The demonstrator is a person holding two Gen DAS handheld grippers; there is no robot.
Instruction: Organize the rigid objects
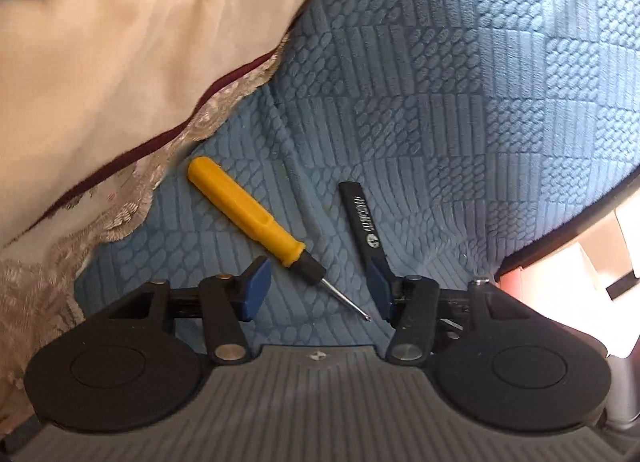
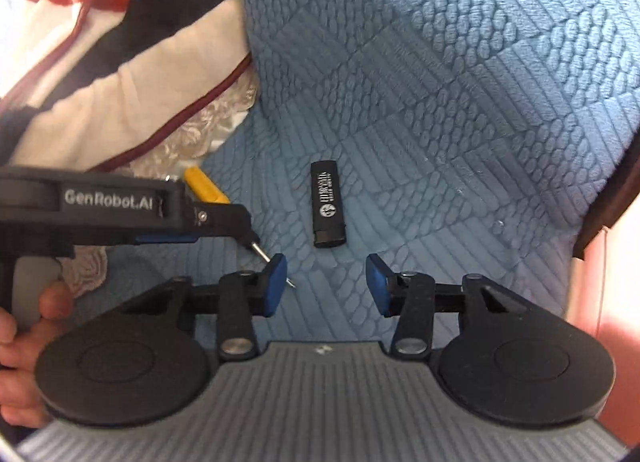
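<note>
Both grippers hung low over a blue quilted cover (image 1: 460, 82), on which 2 rigid things lay: a yellow-handled screwdriver (image 1: 248, 214) and a black lighter (image 2: 328, 204) with pale print on its body. In the left wrist view the left gripper (image 1: 320, 294) had its jaws spread wide and held nothing; the screwdriver's steel shaft and tip lay between its blue pads (image 1: 256, 290), the handle running away to the far left toward a cream cushion (image 1: 100, 82) with a maroon-piped lace edge. The lighter lay just right of the screwdriver, its near end hidden behind the right-hand pad. In the right wrist view the right gripper (image 2: 326, 286) was likewise wide open and empty, with the lighter a little beyond its fingertips and roughly centred between them. The left gripper body crossed that view at the left, over the screwdriver. The step in hand looked like the approach to a pickup, each gripper lined up on its own item. Next, the left one probably needed to advance toward the thicker collar or handle, since the thin shaft would offer poor purchase, and the right to move forward over the lighter before closing.
</note>
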